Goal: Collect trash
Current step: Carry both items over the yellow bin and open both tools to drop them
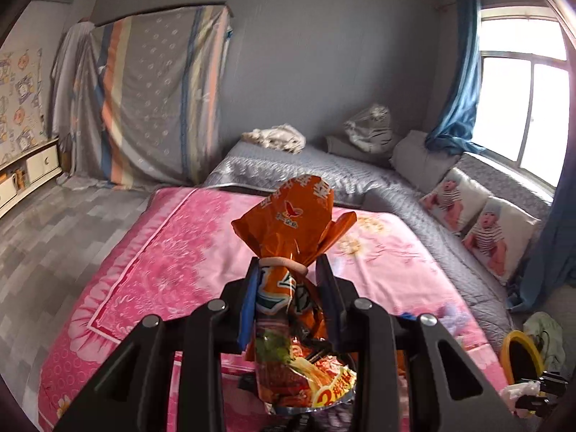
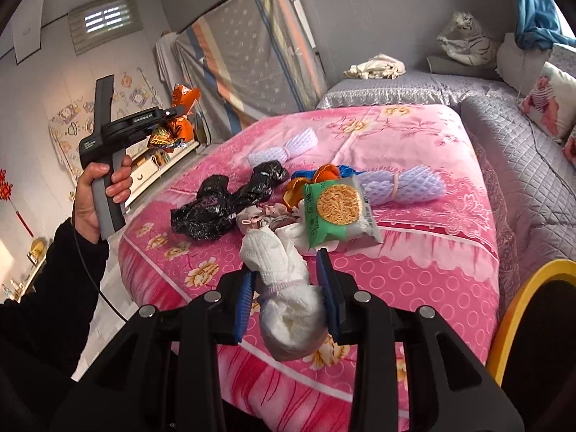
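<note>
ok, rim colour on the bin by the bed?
Yellow rim, black inside. Clearest in the right wrist view, at lower right.

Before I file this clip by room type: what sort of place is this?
Most likely a lived-in bedroom. A bed with a pink flowered quilt fills the room, pillows line the side under a curtained window, and a stuffed toy tiger sits by the wall.

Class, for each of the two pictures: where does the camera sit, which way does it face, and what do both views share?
Left wrist: behind the left gripper, shut on an orange noodle packet, facing the bed's far end and window.
Right wrist: behind the right gripper, shut on a white tissue wad, facing the littered bed; the left hand shows.
Shared: pink bedspread, yellow-rimmed bin.
</note>
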The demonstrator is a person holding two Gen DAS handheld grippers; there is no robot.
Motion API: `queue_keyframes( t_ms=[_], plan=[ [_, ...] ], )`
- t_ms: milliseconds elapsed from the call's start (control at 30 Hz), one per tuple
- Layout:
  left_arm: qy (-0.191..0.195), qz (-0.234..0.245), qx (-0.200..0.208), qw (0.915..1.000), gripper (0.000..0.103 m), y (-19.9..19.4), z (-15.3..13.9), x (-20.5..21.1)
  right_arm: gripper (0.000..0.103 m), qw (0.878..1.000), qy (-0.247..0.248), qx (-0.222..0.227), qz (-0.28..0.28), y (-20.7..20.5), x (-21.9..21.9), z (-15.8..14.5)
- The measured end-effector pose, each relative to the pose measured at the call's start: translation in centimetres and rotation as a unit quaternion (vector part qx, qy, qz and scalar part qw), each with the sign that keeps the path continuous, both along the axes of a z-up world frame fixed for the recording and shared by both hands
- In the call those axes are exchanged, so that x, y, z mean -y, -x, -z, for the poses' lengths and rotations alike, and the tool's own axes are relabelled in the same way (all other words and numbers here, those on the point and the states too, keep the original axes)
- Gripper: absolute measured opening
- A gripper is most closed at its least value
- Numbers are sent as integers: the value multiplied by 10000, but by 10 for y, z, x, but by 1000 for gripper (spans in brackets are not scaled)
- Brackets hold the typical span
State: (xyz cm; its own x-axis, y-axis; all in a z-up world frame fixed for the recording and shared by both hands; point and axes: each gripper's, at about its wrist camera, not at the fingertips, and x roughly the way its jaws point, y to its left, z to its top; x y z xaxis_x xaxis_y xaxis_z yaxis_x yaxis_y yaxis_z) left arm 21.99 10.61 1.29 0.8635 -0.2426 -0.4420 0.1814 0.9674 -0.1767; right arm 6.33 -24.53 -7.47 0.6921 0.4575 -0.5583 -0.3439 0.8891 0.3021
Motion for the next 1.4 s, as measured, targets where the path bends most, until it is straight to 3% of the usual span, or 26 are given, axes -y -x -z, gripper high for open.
queue_keyframes(
  t_ms=[200,400,533,700,1033,1267,1400],
  plan=[
    [79,797,372,9961,29,33,-22,63,31,9972,-360,357,546,26,38,-21],
    [216,1790,602,9818,29,62,-37,140,31,9860,-339,850,1391,59,80,-44],
    [236,2291,636,9710,29,74,-39,183,31,9714,-279,1249,2001,87,111,-59],
    [279,2772,562,9587,29,85,-35,230,32,9447,-127,1545,2891,120,150,-67],
    [125,3771,151,9260,29,102,-4,341,32,9105,-127,1253,3938,140,213,-51],
    [63,4069,-206,9132,29,95,24,391,32,9015,-228,929,4221,129,235,-33],
    [18,4109,-414,9107,29,92,39,406,32,8945,-328,674,4407,119,252,-20]
  ],
)
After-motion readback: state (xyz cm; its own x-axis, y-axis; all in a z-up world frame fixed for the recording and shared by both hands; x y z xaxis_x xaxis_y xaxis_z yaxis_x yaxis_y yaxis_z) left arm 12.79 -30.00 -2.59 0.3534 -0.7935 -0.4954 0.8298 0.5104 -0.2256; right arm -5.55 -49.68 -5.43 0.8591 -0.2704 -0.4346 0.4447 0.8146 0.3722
